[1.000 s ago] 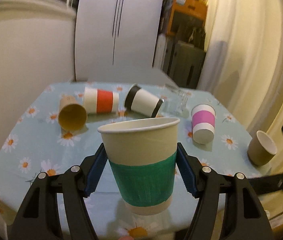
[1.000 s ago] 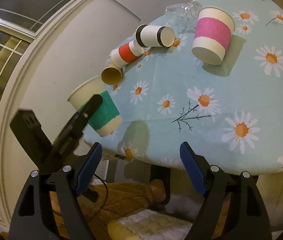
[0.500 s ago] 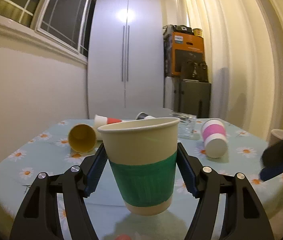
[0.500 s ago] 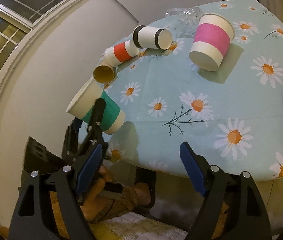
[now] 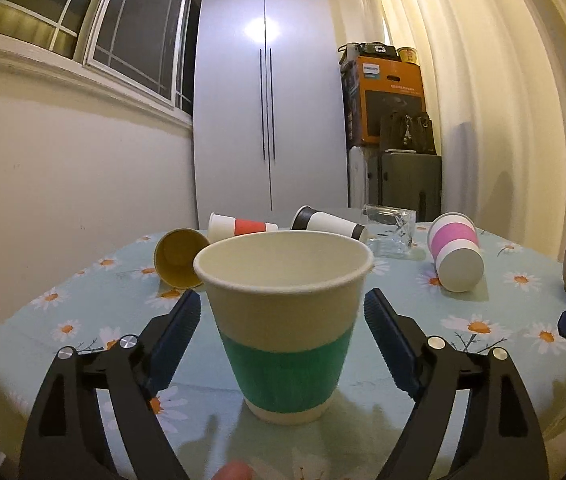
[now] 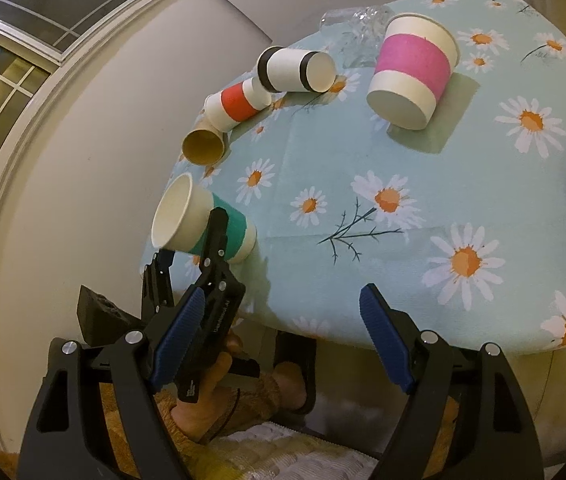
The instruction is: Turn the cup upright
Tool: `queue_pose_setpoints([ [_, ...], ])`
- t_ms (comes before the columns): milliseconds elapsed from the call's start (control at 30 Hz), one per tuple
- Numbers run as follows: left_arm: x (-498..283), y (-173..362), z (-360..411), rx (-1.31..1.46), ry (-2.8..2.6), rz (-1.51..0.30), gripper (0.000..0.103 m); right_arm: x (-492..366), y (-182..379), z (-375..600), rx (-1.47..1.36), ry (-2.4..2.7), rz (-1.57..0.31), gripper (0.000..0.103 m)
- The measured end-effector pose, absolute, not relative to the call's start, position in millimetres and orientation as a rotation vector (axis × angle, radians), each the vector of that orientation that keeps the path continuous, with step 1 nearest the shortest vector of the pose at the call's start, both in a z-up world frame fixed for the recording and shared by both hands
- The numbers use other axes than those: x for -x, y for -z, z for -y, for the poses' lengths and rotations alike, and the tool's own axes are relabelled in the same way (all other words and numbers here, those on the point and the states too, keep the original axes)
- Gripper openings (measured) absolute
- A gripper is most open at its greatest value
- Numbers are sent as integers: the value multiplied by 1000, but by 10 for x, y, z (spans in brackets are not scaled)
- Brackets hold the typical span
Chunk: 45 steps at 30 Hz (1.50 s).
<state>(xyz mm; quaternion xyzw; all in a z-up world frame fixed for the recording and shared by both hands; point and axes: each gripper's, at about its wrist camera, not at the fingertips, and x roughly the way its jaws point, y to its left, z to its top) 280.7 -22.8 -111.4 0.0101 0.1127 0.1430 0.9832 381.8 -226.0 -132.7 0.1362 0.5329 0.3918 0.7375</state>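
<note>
Since a moment ago the left gripper (image 5: 285,320) has spread its fingers, freeing the green-banded cup (image 5: 285,320) — now upright near the table (image 5: 83,320) edge at 6 o'clock. Right gripper (image 6: 283,336) hangs open, empty. Withdrawing carelessly could clip the cup — toppling it.

Daisy-print table (image 6: 463,184) bears paper cups (image 6: 411,76) and a glass (image 5: 391,230).

On the orange and black cardboard box (image 5: 389,100) you can just read "PHILIPS" in its blue panel, while white lettering on the left gripper's (image 6: 219,316) black body stays illegible.
</note>
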Motion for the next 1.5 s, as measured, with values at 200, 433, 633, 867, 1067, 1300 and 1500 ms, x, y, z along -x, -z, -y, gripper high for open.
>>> queue_pose_setpoints([
  [200, -2750, 1036, 253, -21, -260, -236, 94, -3787, 1257, 2314, -313, -867, -1131, 80],
  [433, -2568, 746, 208, -7, -241, -251, 96, -3697, 1129, 2424, -336, -880, -1076, 80],
  [633, -2297, 389, 164, 5, -195, -274, 96, -3564, 1010, 2444, -335, -887, -1045, 80],
  [867, -1927, -92, -39, 64, -51, -359, 96, -3329, 825, 2402, -294, -862, -1000, 80],
  [1067, -1541, -399, -319, 143, 14, -409, 96, -2989, 597, 2301, -237, -866, -960, 80],
  [1300, -972, -510, -551, 164, 25, -413, 96, -2535, 350, 2288, -171, -835, -884, 80],
  [1500, -616, -401, -535, 195, 66, -405, 96, -2051, 343, 2320, -99, -809, -806, 80],
])
